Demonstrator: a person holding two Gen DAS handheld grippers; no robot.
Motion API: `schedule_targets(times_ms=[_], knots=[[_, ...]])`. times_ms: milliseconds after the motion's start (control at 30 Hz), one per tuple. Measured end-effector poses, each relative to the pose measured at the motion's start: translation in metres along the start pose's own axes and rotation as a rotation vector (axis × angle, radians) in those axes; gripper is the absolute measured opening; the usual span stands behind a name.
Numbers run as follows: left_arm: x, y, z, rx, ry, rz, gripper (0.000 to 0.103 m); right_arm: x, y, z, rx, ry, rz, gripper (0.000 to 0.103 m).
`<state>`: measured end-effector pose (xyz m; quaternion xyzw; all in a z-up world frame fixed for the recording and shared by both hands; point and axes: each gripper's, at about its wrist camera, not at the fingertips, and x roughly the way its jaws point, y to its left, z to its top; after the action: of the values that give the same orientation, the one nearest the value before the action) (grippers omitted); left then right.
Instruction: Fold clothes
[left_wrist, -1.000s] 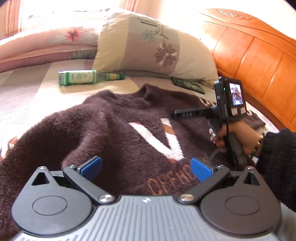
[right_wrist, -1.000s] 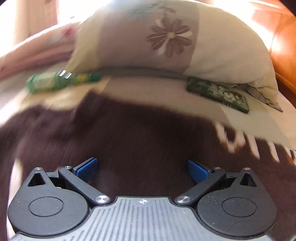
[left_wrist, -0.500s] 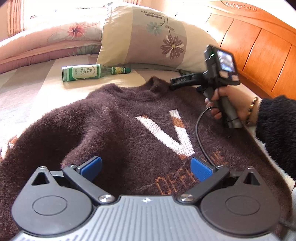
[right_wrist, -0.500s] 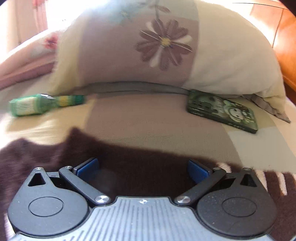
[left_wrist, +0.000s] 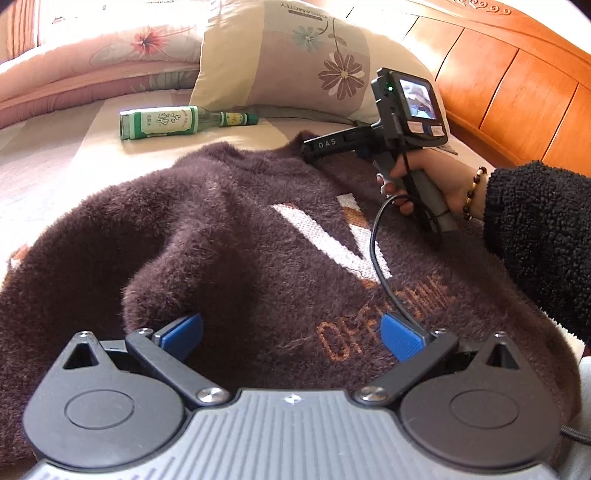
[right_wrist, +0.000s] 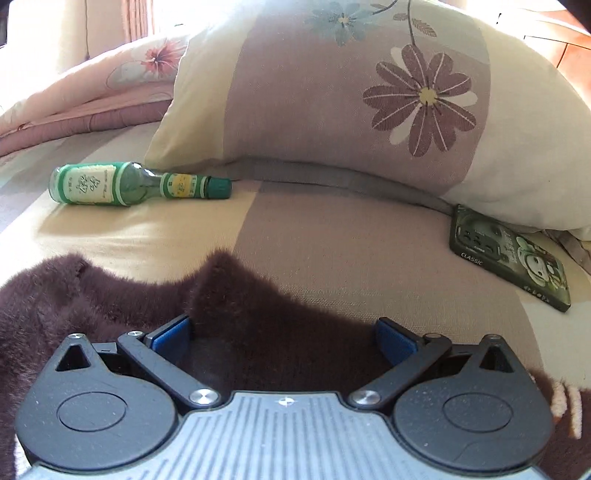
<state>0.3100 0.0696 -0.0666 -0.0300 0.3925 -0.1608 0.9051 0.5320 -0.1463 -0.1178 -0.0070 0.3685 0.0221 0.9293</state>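
A fuzzy dark brown sweater (left_wrist: 236, 236) with a white V and orange lettering lies spread face up on the bed. My left gripper (left_wrist: 291, 334) hovers open over its lower front, blue pads apart, nothing between them. In the left wrist view a hand holds the right gripper (left_wrist: 314, 147) at the sweater's neckline. From the right wrist view the right gripper (right_wrist: 282, 332) is open, its blue pads spread on either side of the collar edge (right_wrist: 229, 280) of the sweater (right_wrist: 55, 302).
A green glass bottle (left_wrist: 166, 122) (right_wrist: 125, 184) lies on its side on the striped bedsheet (right_wrist: 295, 229) beyond the sweater. A floral pillow (right_wrist: 351, 96) leans behind it, a green flat box (right_wrist: 509, 254) at its right corner. An orange wooden headboard (left_wrist: 517, 88) runs along the right.
The right gripper moved forward from over the sweater's chest to its collar edge, staying open. The left gripper stayed open over the lower front, its view shifting slightly.
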Motion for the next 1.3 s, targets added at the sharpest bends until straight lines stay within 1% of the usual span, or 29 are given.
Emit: schedule_targets(times_ms=[100,167,200,267,300,467,567,600,633,733,800,900,933,967,1067,1133,1167,1233,1300], knots=[[-0.005,-0.003,0.000,0.006,-0.019,-0.016,0.102,-0.029,-0.013,0.003,0.023,-0.034,0.002,0.103],[-0.010,-0.007,-0.001,0.017,-0.040,-0.034,0.102,-0.055,-0.030,0.002,0.036,-0.059,-0.023,0.103],[-0.011,-0.008,-0.001,0.024,-0.045,-0.044,0.102,-0.066,-0.041,0.000,0.042,-0.057,-0.057,0.103],[-0.012,-0.011,-0.001,0.031,-0.047,-0.063,0.102,-0.083,-0.067,-0.005,0.070,-0.018,-0.130,0.103],[-0.011,-0.013,-0.002,0.036,-0.044,-0.069,0.102,-0.091,-0.080,-0.010,0.095,0.005,-0.149,0.103],[0.001,-0.028,-0.004,0.074,-0.007,-0.082,0.102,-0.110,-0.140,-0.049,0.216,0.090,-0.176,0.103],[0.014,-0.037,-0.007,0.097,0.025,-0.075,0.102,-0.095,-0.163,-0.071,0.254,0.151,-0.179,0.103],[0.018,-0.039,-0.008,0.105,0.032,-0.069,0.102,-0.089,-0.166,-0.076,0.257,0.138,-0.179,0.103],[0.023,-0.041,-0.008,0.110,0.040,-0.061,0.102,-0.087,-0.168,-0.079,0.249,0.099,-0.185,0.103],[0.037,-0.044,-0.009,0.126,0.064,-0.038,0.102,-0.069,-0.173,-0.074,0.227,0.043,-0.217,0.103],[0.044,-0.045,-0.007,0.127,0.070,-0.030,0.102,-0.058,-0.180,-0.067,0.234,0.027,-0.224,0.103],[0.047,-0.046,-0.009,0.134,0.066,-0.030,0.102,-0.056,-0.186,-0.057,0.243,0.065,-0.213,0.103],[0.046,-0.046,-0.010,0.141,0.066,-0.028,0.102,-0.064,-0.186,-0.056,0.253,0.076,-0.208,0.103],[0.046,-0.047,-0.010,0.145,0.067,-0.026,0.102,-0.074,-0.186,-0.057,0.266,0.070,-0.188,0.103],[0.044,-0.049,-0.010,0.150,0.070,-0.021,0.102,-0.109,-0.182,-0.069,0.286,-0.010,-0.070,0.103],[0.043,-0.050,-0.010,0.155,0.072,-0.018,0.102,-0.123,-0.184,-0.079,0.285,-0.009,-0.033,0.103],[0.043,-0.051,-0.011,0.159,0.072,-0.016,0.102,-0.127,-0.187,-0.086,0.284,0.015,-0.053,0.103],[0.042,-0.052,-0.011,0.167,0.074,-0.013,0.102,-0.133,-0.198,-0.106,0.274,0.071,-0.137,0.103],[0.040,-0.053,-0.012,0.170,0.074,-0.012,0.102,-0.143,-0.211,-0.131,0.254,0.089,-0.179,0.103]])
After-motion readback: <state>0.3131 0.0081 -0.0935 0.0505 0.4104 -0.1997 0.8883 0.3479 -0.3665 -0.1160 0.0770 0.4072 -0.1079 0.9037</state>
